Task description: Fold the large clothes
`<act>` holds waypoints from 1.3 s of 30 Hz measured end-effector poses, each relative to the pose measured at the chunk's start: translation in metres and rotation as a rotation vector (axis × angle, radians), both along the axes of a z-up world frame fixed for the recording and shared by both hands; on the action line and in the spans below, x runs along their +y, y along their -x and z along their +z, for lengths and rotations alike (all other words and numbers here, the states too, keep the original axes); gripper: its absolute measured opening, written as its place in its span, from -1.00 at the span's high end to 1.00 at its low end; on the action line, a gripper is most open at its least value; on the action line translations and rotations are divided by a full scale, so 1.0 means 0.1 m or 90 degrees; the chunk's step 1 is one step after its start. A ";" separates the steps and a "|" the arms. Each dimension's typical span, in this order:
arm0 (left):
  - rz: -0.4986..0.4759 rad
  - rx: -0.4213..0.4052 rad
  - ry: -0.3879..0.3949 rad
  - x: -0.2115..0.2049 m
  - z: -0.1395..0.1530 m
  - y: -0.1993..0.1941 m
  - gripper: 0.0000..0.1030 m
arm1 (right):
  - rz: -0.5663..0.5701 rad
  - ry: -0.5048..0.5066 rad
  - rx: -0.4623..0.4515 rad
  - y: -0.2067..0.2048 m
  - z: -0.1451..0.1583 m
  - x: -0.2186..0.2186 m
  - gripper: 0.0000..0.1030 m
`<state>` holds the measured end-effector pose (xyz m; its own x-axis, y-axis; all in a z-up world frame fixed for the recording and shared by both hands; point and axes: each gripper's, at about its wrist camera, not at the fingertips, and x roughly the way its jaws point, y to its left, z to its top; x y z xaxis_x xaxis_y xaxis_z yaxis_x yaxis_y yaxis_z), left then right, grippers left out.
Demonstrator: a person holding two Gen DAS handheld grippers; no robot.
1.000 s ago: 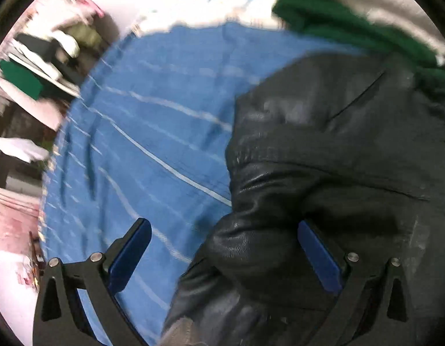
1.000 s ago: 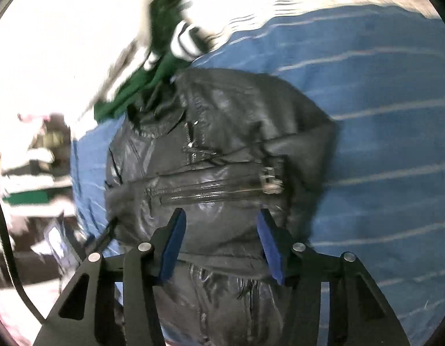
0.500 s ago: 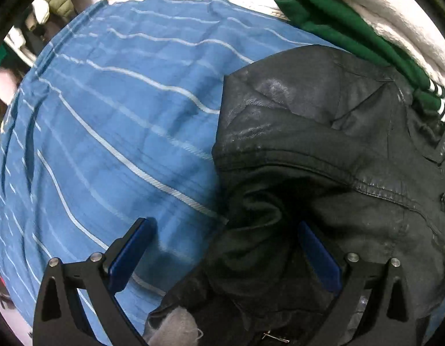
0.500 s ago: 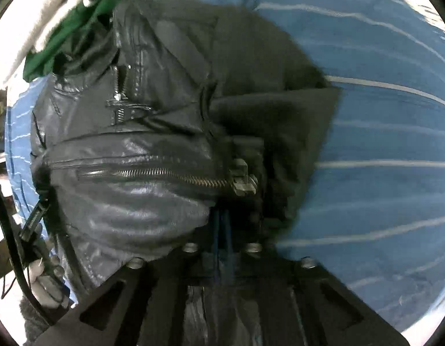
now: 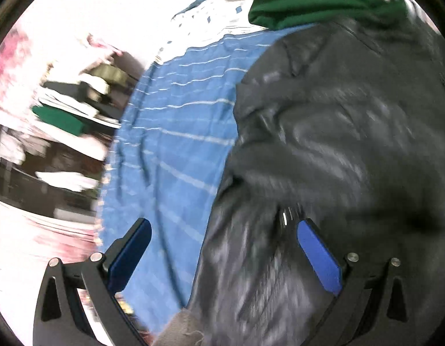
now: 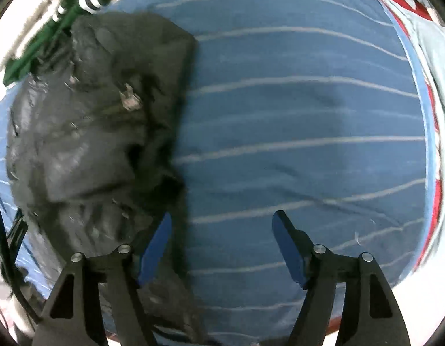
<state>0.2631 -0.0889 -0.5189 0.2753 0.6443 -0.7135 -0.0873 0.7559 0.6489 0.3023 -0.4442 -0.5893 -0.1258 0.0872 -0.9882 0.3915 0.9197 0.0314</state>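
Note:
A black leather jacket (image 5: 337, 144) lies folded on a blue striped bedsheet (image 5: 176, 155). My left gripper (image 5: 222, 248) is open above the jacket's left edge, nothing between its blue pads (image 5: 317, 256). In the right wrist view the jacket (image 6: 95, 132) lies at the left with a zipper pull (image 6: 130, 99) showing. My right gripper (image 6: 222, 245) is open over the sheet (image 6: 303, 132), its left pad (image 6: 154, 249) beside the jacket's right edge.
A green garment with white stripes (image 5: 323, 11) lies behind the jacket, also in the right wrist view (image 6: 58, 23). Shelves with folded clothes (image 5: 67, 106) stand beyond the bed's left edge. A red and light blue cloth (image 6: 424, 57) lies at the right.
My right gripper was shut on the jacket's edge half a second ago; it has opened and pulled back to the right. The left gripper has lifted and swung, staying open.

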 end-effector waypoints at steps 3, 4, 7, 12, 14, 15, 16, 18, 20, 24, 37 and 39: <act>0.008 0.030 -0.022 -0.36 0.01 0.37 -1.00 | 0.019 -0.005 0.007 0.14 0.01 -0.08 -0.45; 0.012 0.040 -0.027 -0.51 0.02 0.52 -1.00 | 0.026 -0.005 0.004 0.20 0.05 -0.13 -0.45; 0.029 0.075 -0.005 -0.95 0.06 0.90 -1.00 | 0.065 -0.002 0.005 0.32 0.13 -0.26 -0.45; 0.015 0.116 0.027 -1.78 0.05 1.46 -1.00 | 0.100 0.004 -0.004 0.50 0.31 -0.74 -0.45; 0.008 0.125 0.044 -2.04 0.02 1.57 -1.00 | 0.099 0.005 -0.001 0.55 0.35 -1.00 -0.45; 0.005 0.129 0.050 -2.21 -0.01 1.63 -1.00 | 0.095 0.004 -0.001 0.58 0.37 -1.05 -0.45; 0.003 0.130 0.053 -2.30 -0.05 1.65 -1.00 | 0.090 0.002 0.000 0.62 0.39 -1.18 -0.45; -0.001 0.129 0.052 -2.50 -0.15 1.68 -1.00 | 0.086 0.006 0.004 0.56 0.35 -1.35 -0.45; 0.000 0.131 0.044 -2.64 -0.26 1.70 -1.00 | 0.076 0.002 0.007 0.61 0.37 -1.54 -0.45; 0.028 0.120 -0.007 -2.65 -0.55 1.55 -1.00 | 0.062 -0.009 0.014 0.64 0.31 -1.70 -0.45; 0.100 0.041 0.103 -2.04 -0.57 1.19 0.71 | 0.075 -0.142 -0.015 0.32 -0.11 -1.45 -0.45; 0.106 0.023 0.131 -1.92 -0.44 1.18 0.81 | 0.085 -0.209 -0.045 0.16 -0.19 -1.32 -0.45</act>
